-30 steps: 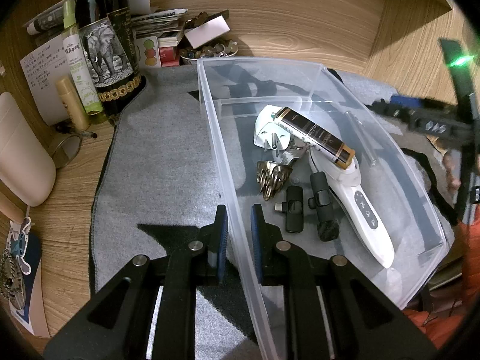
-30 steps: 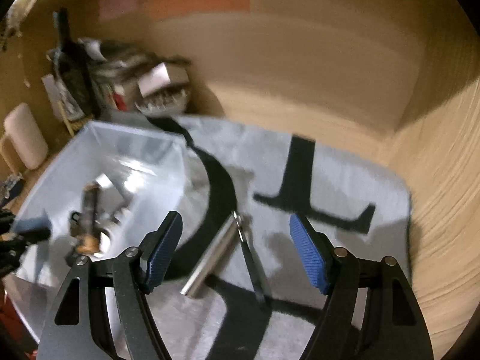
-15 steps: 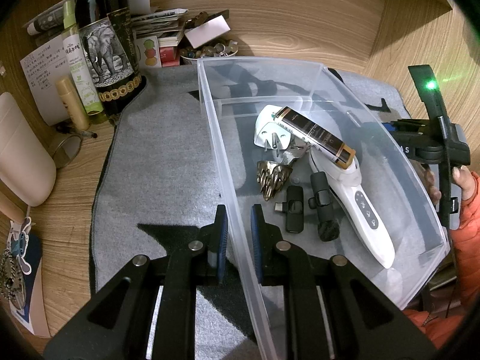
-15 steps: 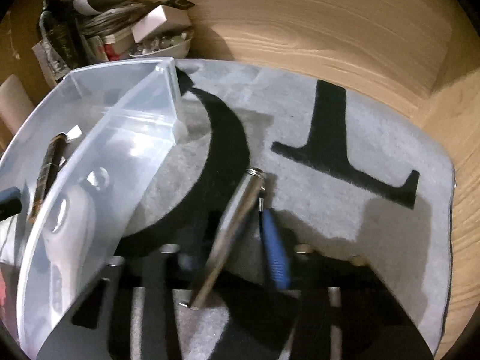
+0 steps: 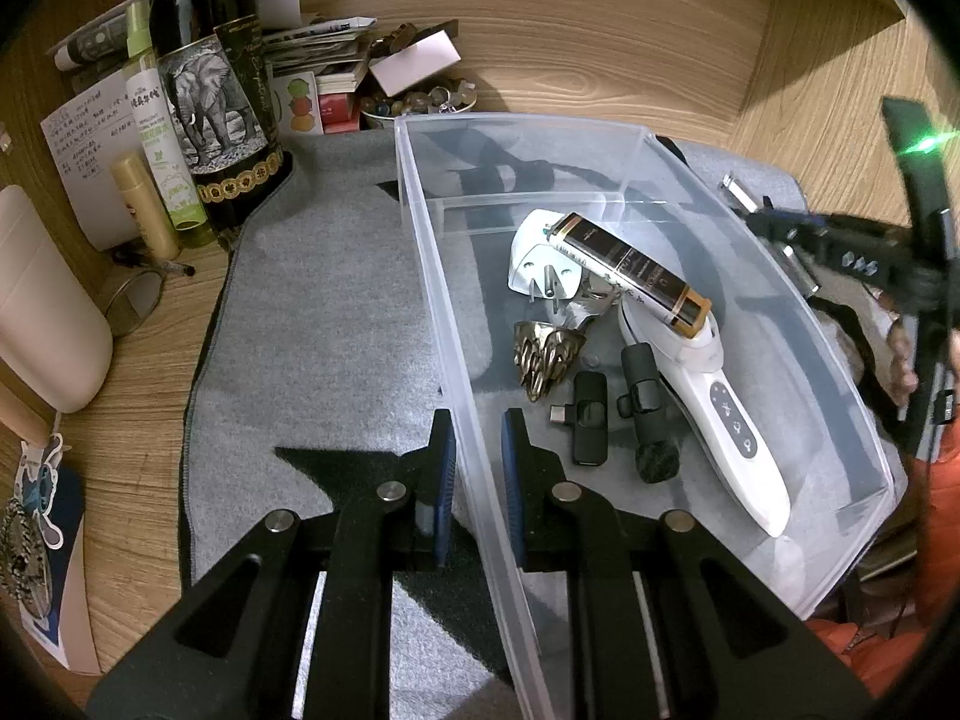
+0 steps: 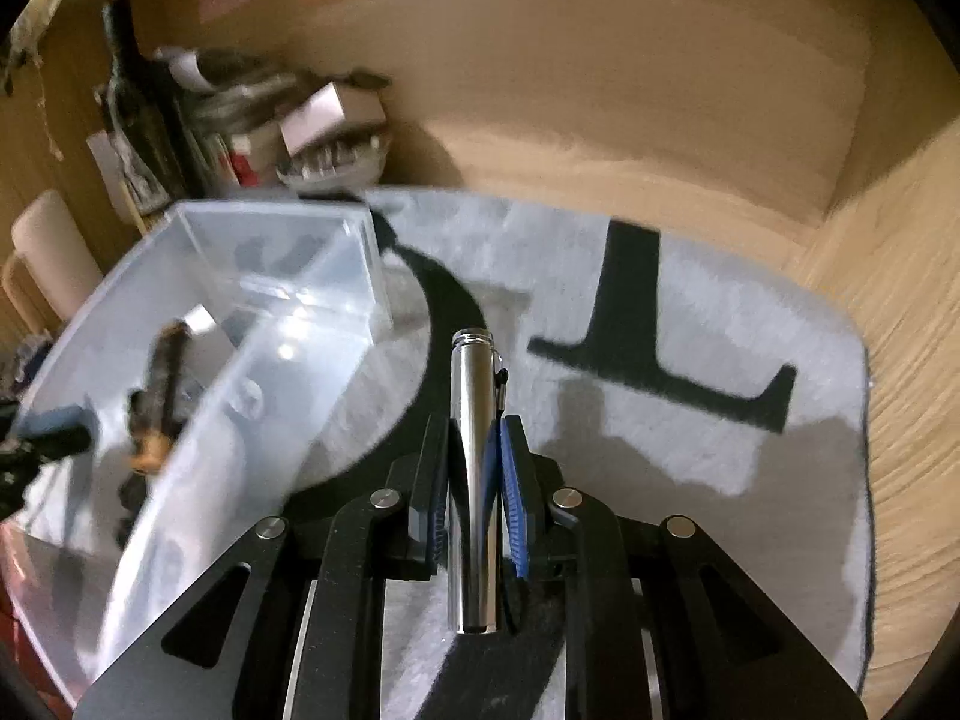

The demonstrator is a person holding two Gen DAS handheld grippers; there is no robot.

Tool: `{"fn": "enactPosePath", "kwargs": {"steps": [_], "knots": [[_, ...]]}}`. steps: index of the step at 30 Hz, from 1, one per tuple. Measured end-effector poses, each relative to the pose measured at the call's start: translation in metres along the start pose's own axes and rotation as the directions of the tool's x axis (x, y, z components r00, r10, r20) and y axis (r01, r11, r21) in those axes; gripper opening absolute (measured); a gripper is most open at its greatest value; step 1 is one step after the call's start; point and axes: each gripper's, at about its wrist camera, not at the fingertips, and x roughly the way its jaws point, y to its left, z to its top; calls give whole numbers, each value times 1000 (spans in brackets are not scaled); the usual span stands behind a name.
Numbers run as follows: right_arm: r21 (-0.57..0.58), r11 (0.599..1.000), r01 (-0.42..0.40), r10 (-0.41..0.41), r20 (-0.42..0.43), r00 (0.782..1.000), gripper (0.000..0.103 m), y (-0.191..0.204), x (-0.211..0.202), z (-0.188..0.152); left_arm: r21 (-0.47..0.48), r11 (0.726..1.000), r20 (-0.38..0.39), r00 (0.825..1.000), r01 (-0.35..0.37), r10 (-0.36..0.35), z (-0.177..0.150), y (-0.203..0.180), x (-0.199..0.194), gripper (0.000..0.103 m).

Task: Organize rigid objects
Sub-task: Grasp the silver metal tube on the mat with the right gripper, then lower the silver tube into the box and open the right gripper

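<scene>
Two grippers in use: the left gripper (image 5: 477, 450) has its fingers closed on the near long wall of the clear plastic bin (image 5: 852, 396), which sits on a grey felt mat (image 5: 324, 324) toward the mat's left side. Bin contents: white handheld device (image 5: 720, 420), dark gold-capped tube (image 5: 630, 267) lying across a white plug adapter (image 5: 540, 264), brass claw ornament (image 5: 543, 357), two small black gadgets (image 5: 618, 414). The right gripper (image 6: 474, 450) is closing its fingers onto a silver metal pen (image 6: 474, 450), apparently lifted off the mat's right half beside the bin, though that view is blurred.
</scene>
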Motion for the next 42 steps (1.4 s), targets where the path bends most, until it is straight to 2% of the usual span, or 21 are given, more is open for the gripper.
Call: {"fn": "enactPosePath", "kwargs": {"steps": [5, 12, 21, 29, 36, 42], "knots": [[-18, 1000, -7, 8, 88, 996, 15, 12, -31, 11, -1, 1000, 1, 1000, 1, -1, 0, 0, 0, 15], [-76, 996, -36, 50, 194, 980, 15, 40, -66, 28, -1, 1000, 0, 1000, 0, 0, 0, 0, 0, 15], [-165, 980, -107, 146, 241, 960, 15, 80, -81, 39, -1, 1000, 1, 1000, 0, 0, 0, 0, 0, 15], [-224, 959, -172, 216, 193, 957, 15, 113, -67, 37, -1, 1000, 0, 1000, 1, -1, 0, 1, 0, 15], [-270, 940, -207, 232, 64, 971, 15, 136, -31, 27, -3, 1000, 1, 1000, 0, 0, 0, 1, 0, 15], [-303, 925, -228, 224, -47, 973, 15, 145, -3, 16, -3, 1000, -2, 1000, -4, 4, 1, 1, 0, 15]]}}
